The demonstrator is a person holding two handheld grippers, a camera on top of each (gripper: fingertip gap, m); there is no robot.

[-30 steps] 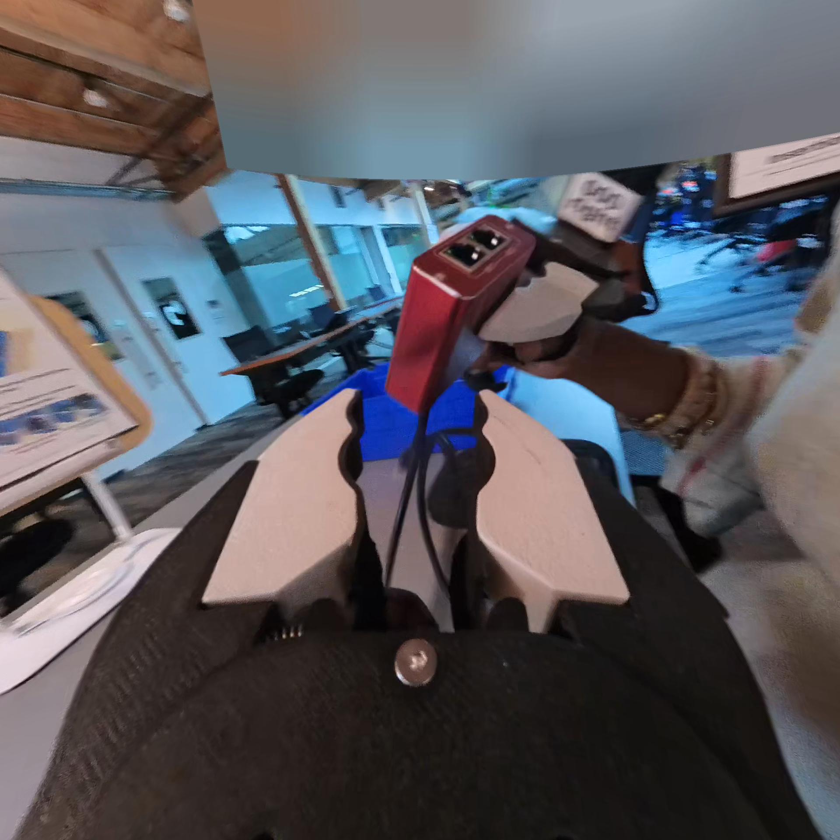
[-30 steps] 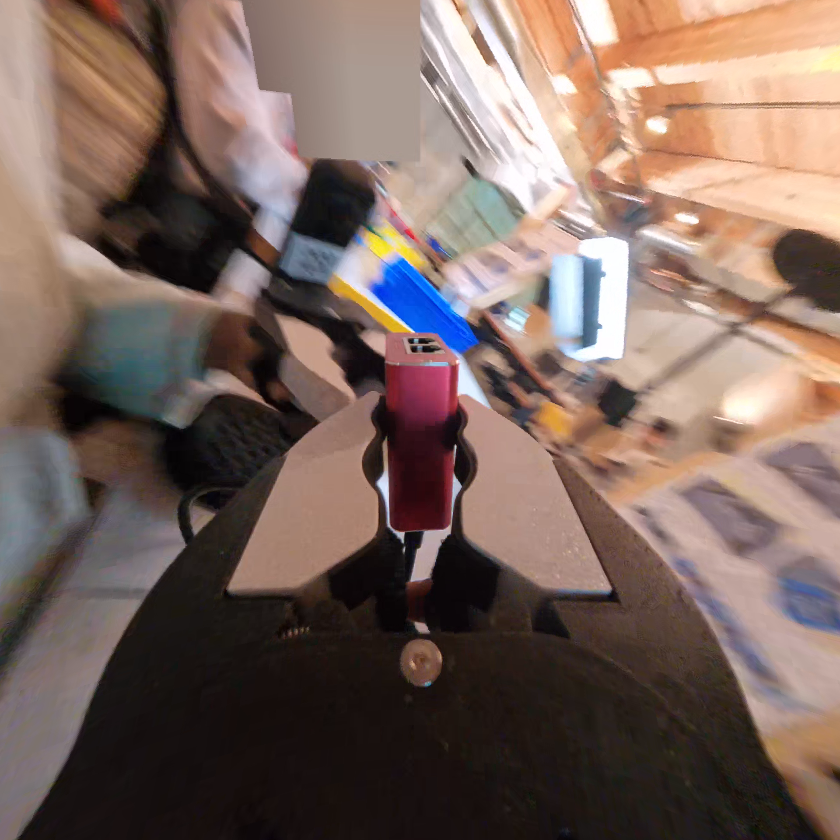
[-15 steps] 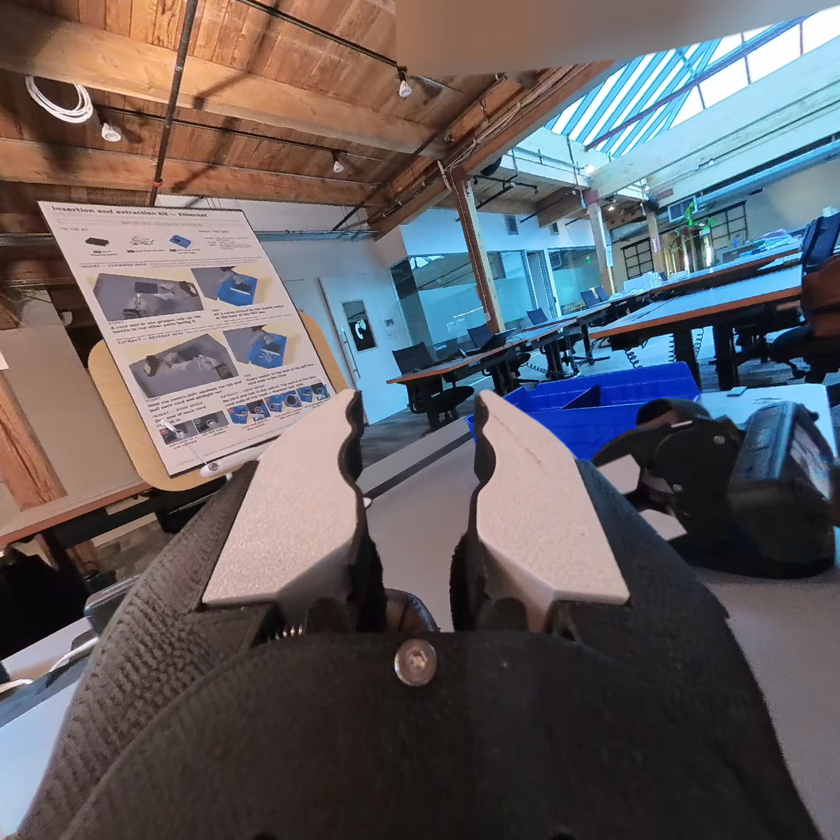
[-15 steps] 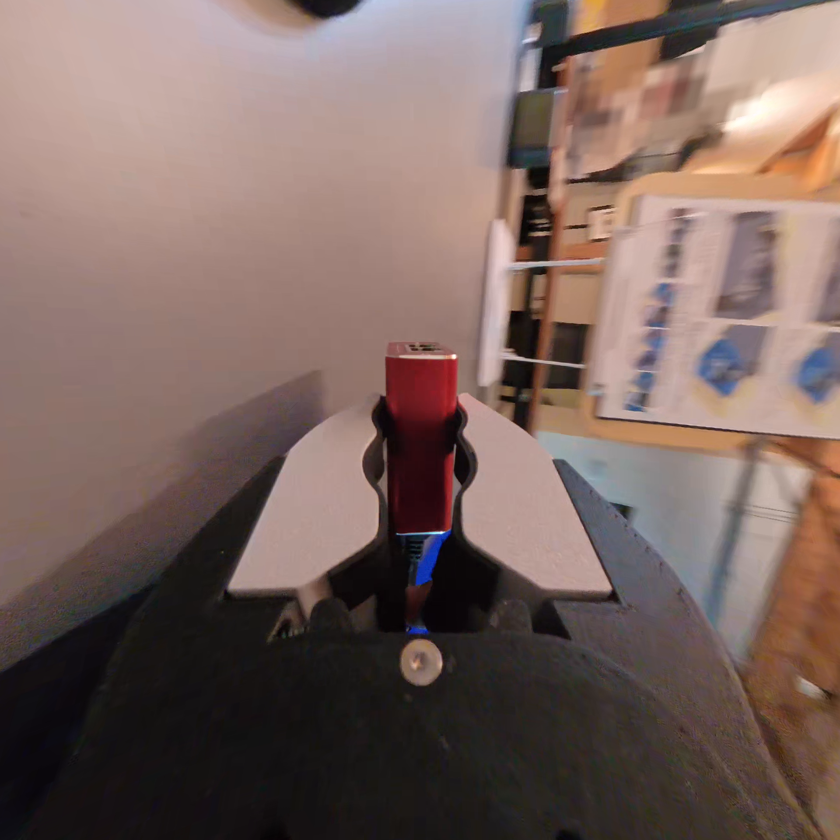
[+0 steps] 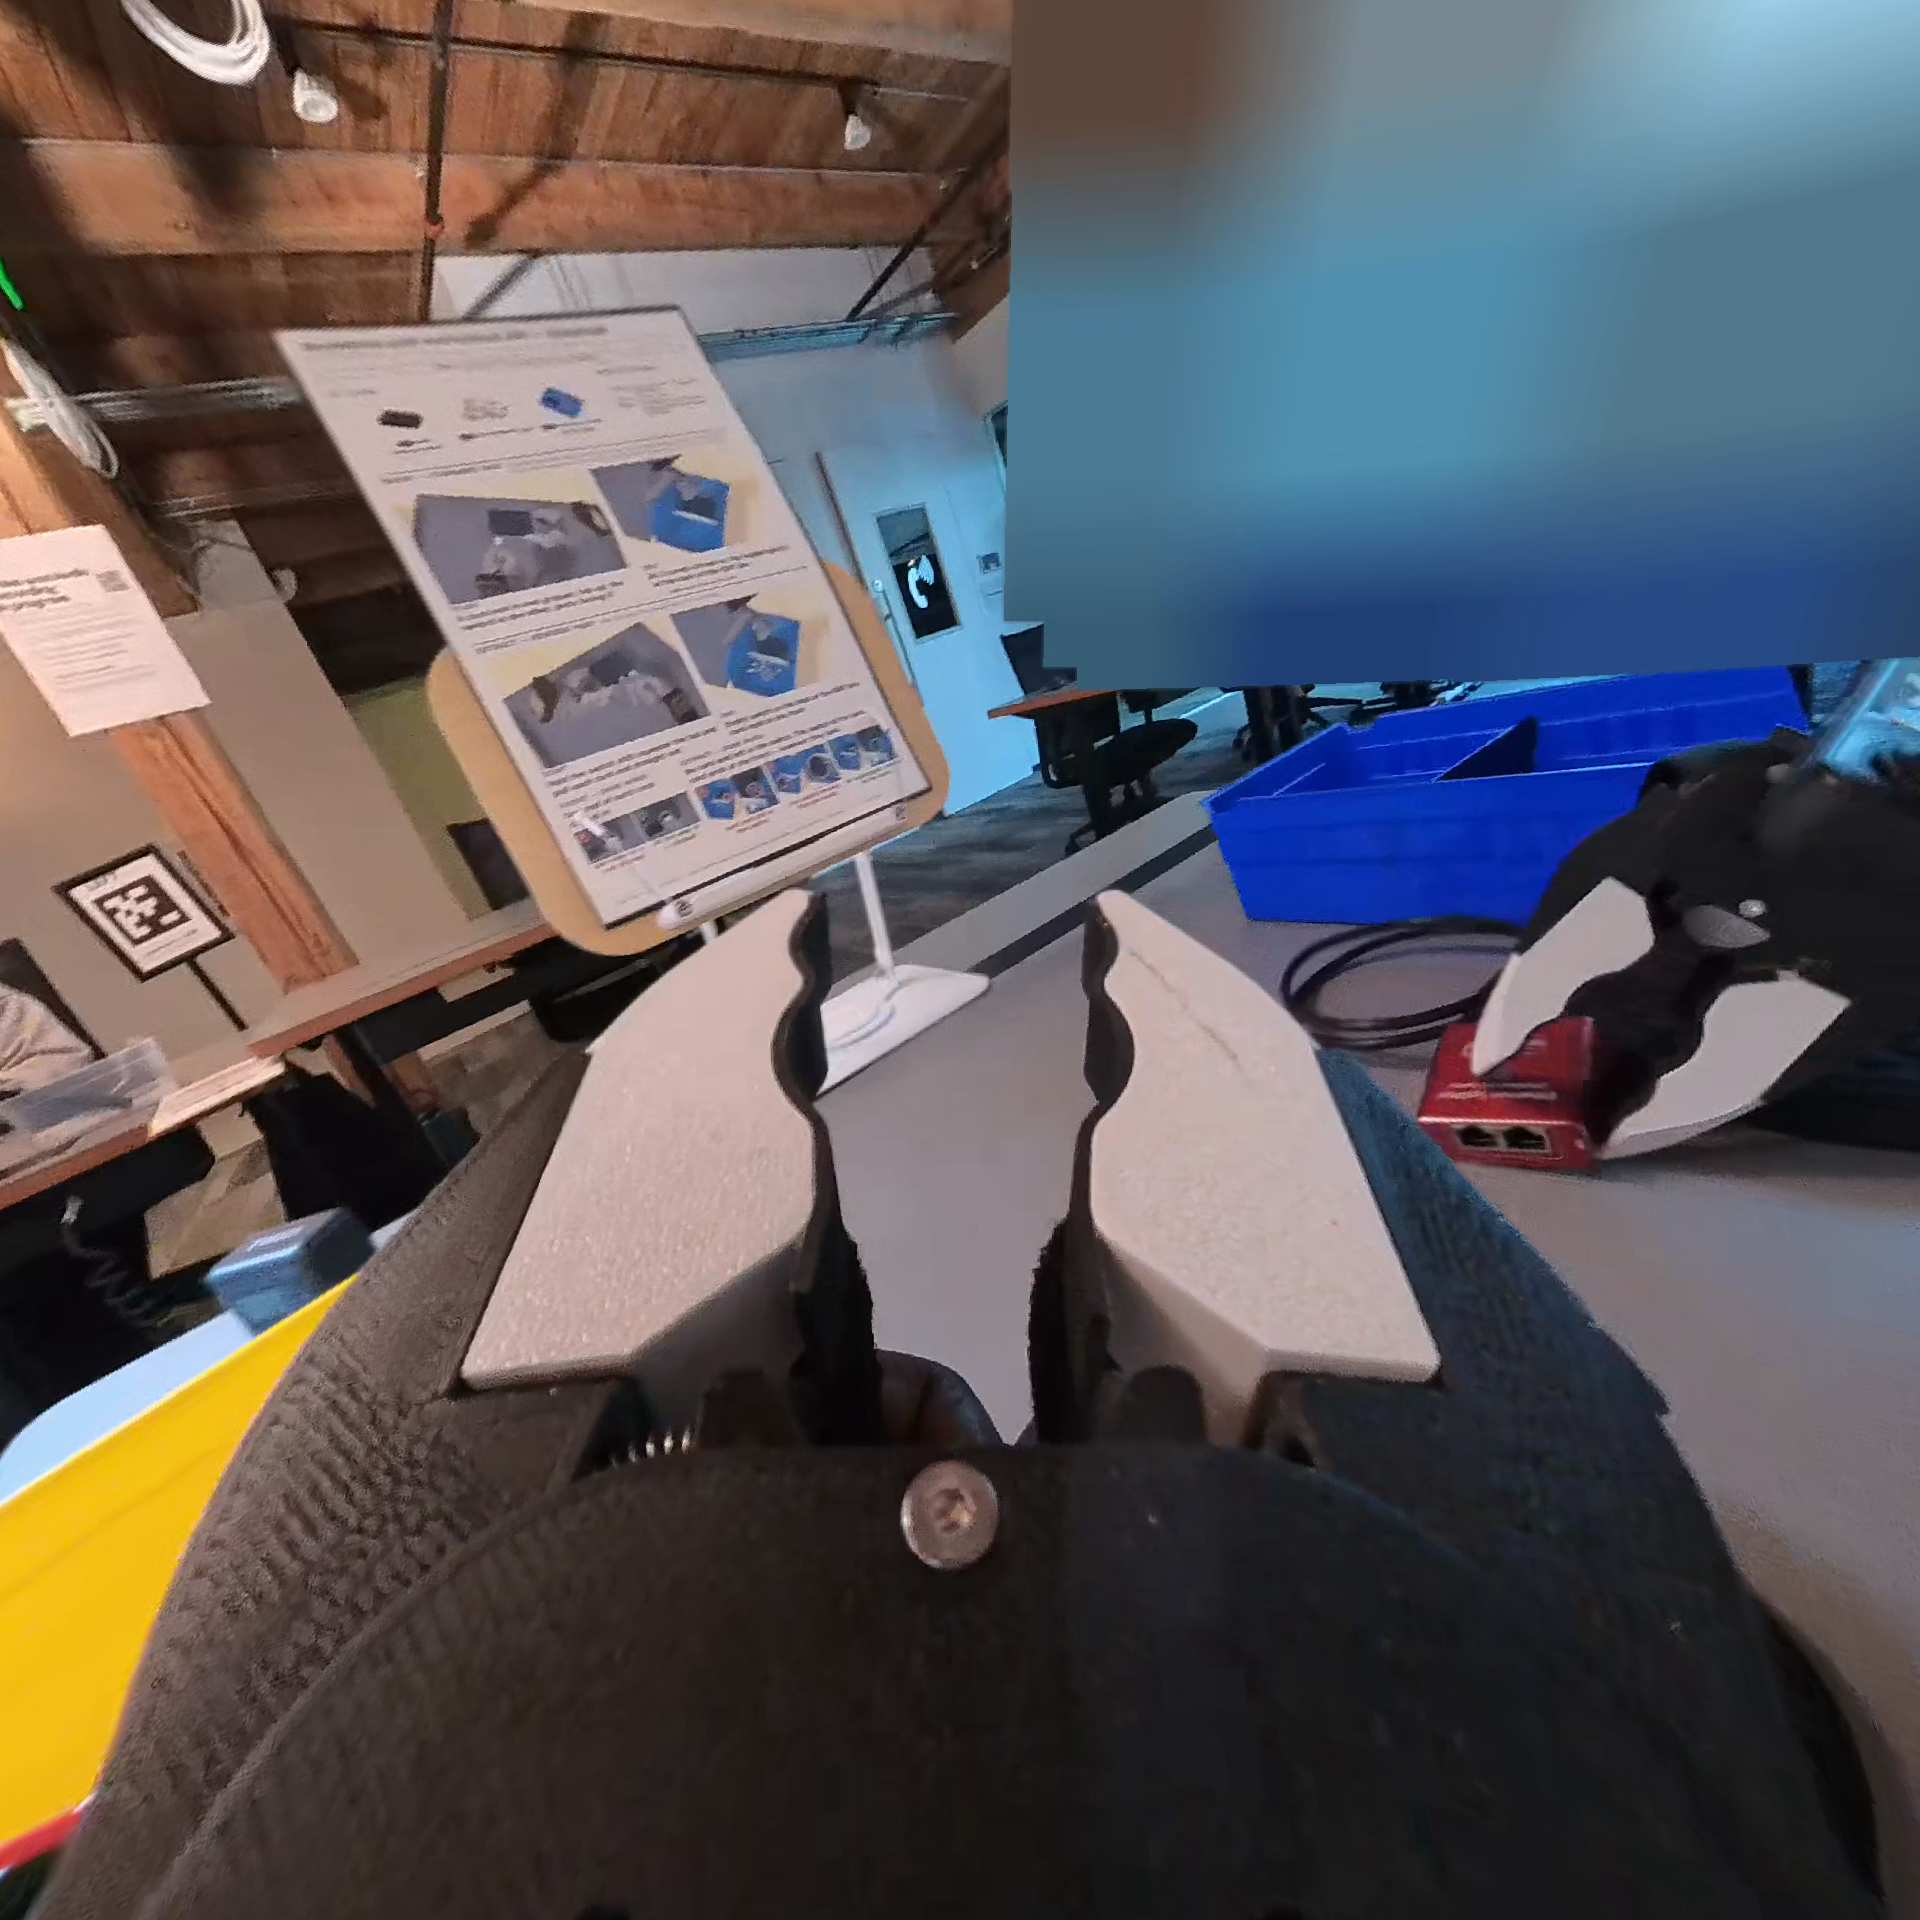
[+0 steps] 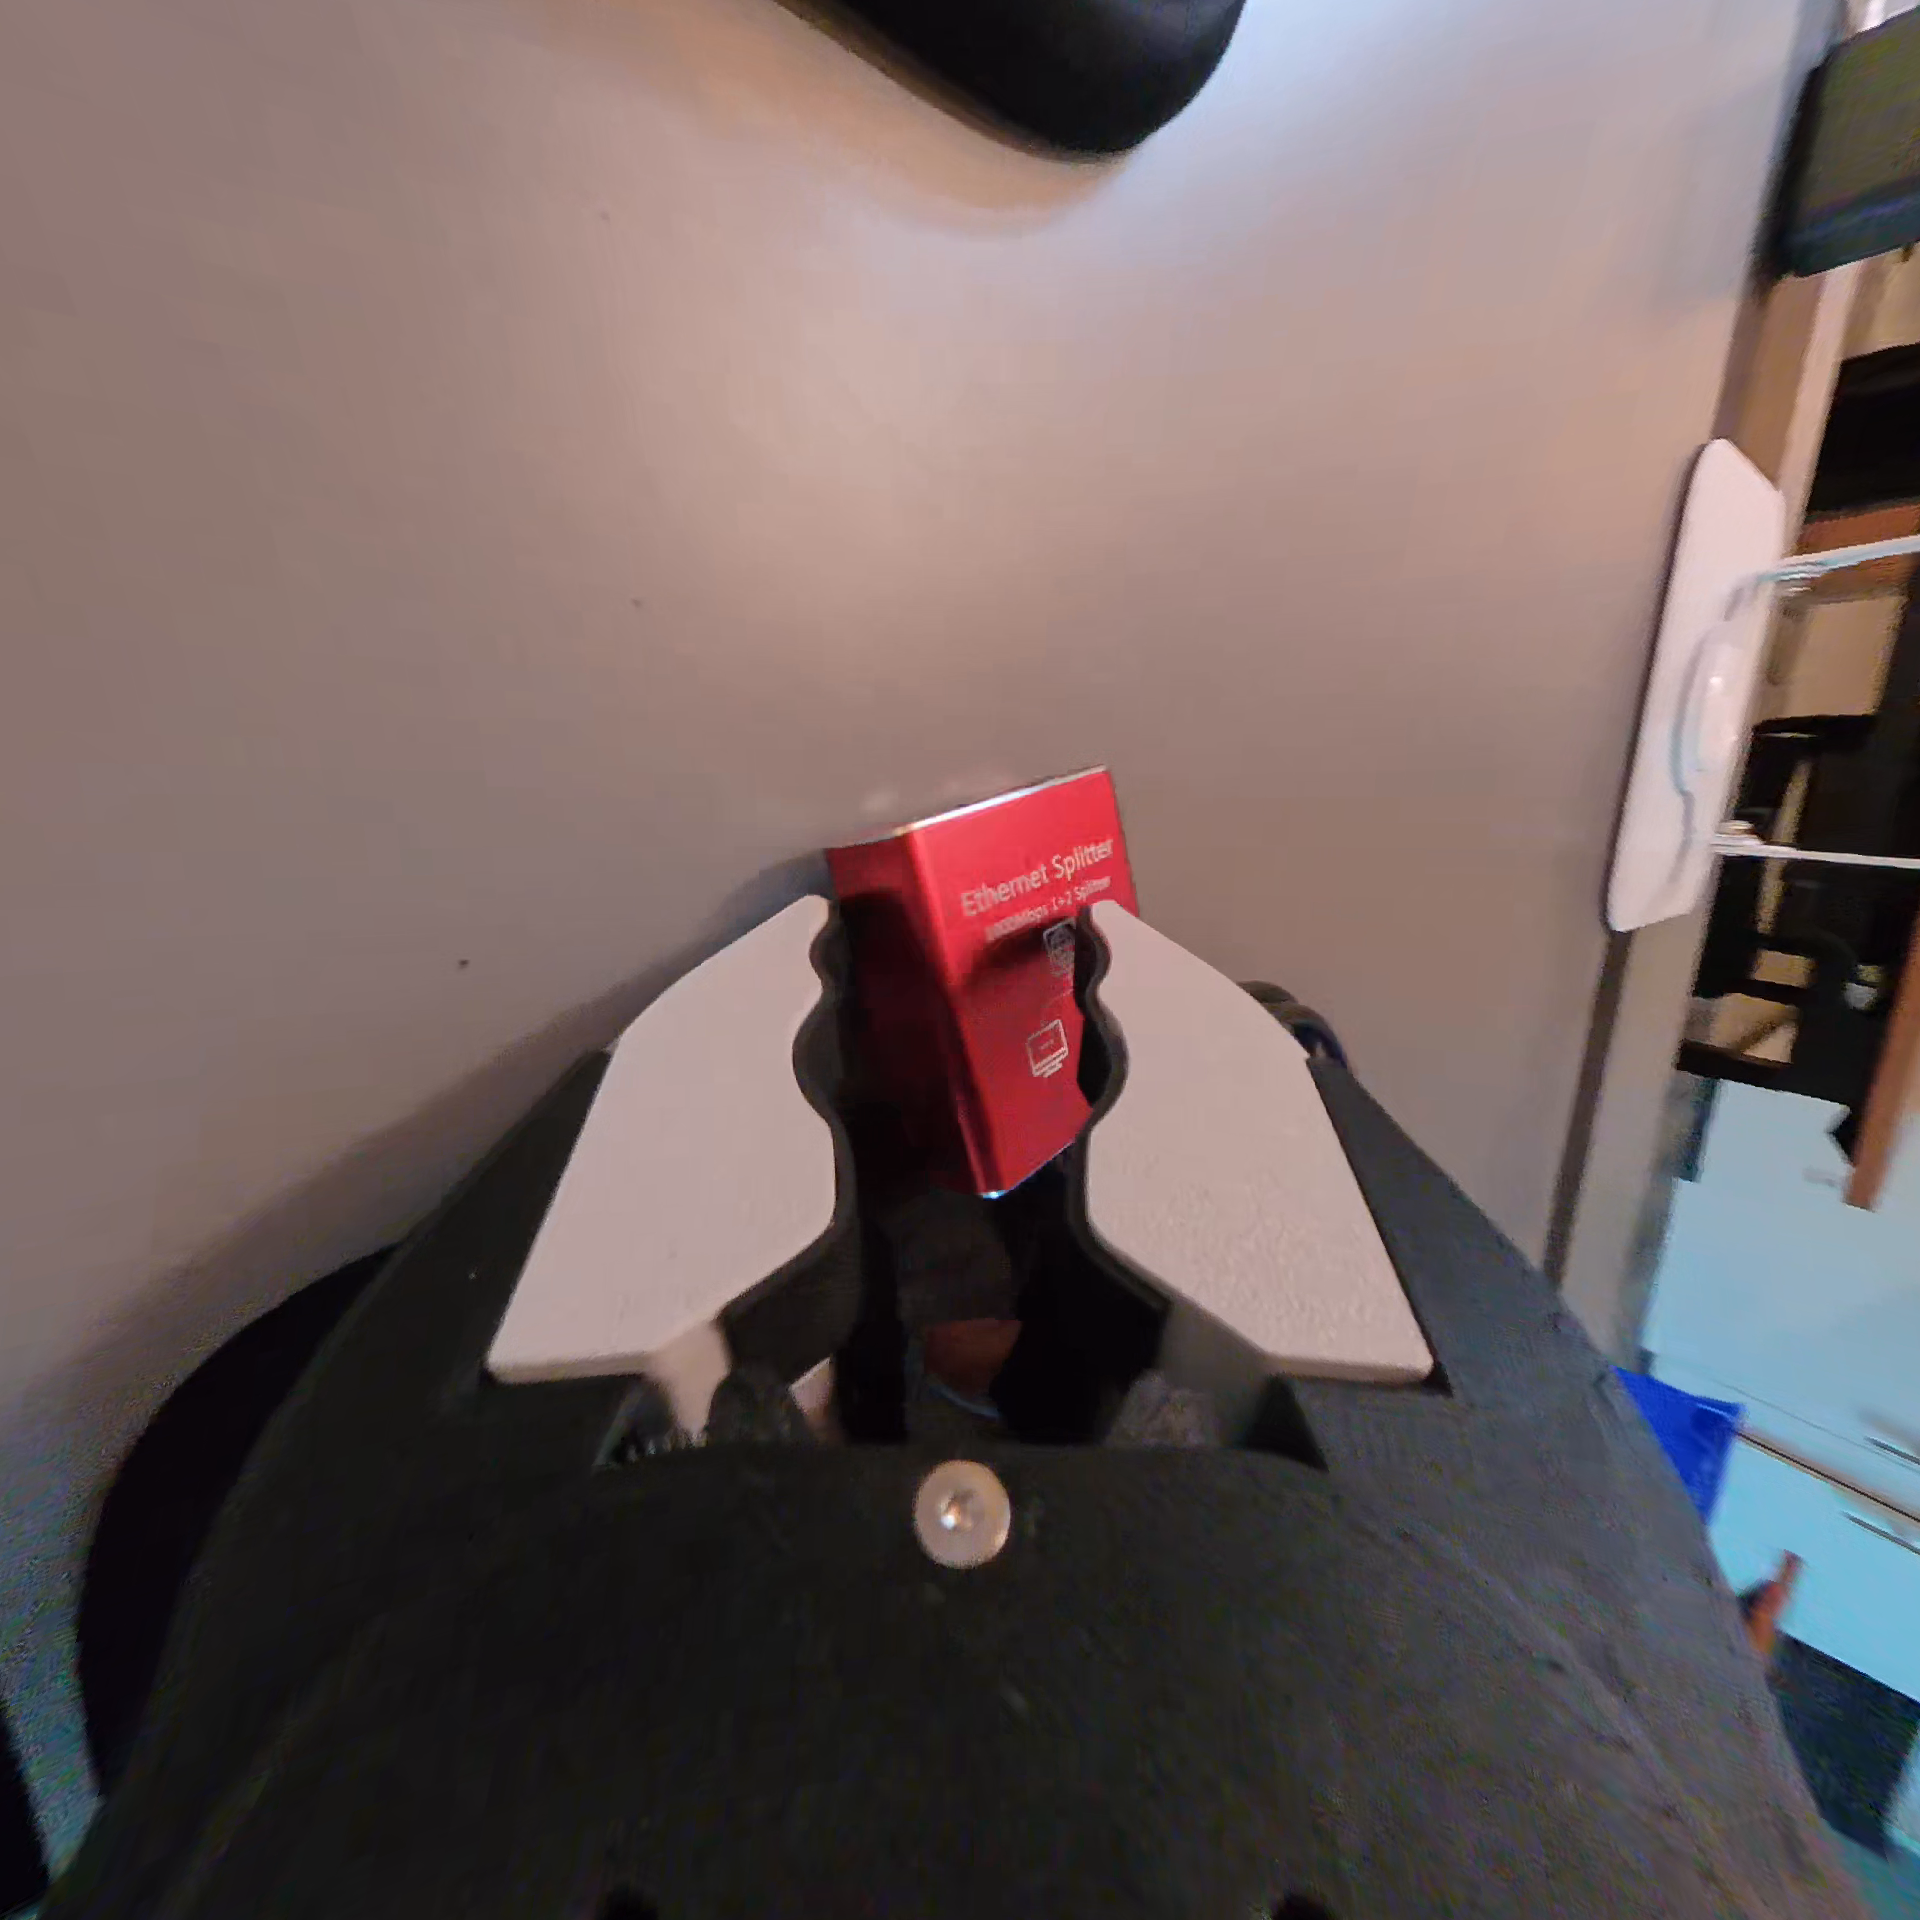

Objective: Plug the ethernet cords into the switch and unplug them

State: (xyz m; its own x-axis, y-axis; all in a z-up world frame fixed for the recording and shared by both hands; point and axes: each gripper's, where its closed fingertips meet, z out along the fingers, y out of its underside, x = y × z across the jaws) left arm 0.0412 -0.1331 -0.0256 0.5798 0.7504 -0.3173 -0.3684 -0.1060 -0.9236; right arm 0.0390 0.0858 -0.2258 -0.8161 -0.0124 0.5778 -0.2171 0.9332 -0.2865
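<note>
The red switch (image 5: 1507, 1091) lies flat on the grey table (image 5: 1714, 1299) at the right of the left wrist view, its two ports facing me. My right gripper (image 5: 1579, 1091) straddles it with jaws apart, one fingertip over its top. In the right wrist view the switch (image 6: 977, 997) sits twisted between the fingers of the right gripper (image 6: 961, 925), loosely, not clamped. A black ethernet cord (image 5: 1382, 987) is coiled behind the switch. My left gripper (image 5: 945, 935) is open and empty, left of the switch.
A blue bin (image 5: 1455, 831) stands behind the cord. An instruction board (image 5: 623, 623) on a white-footed stand (image 5: 894, 1008) is at the table's far left edge; the foot also shows in the right wrist view (image 6: 1704, 675). A yellow surface (image 5: 104, 1538) is at lower left.
The right gripper carried the switch down onto the table, and its jaws have spread, so the switch has twisted loose between them. The left gripper stayed open and empty.
</note>
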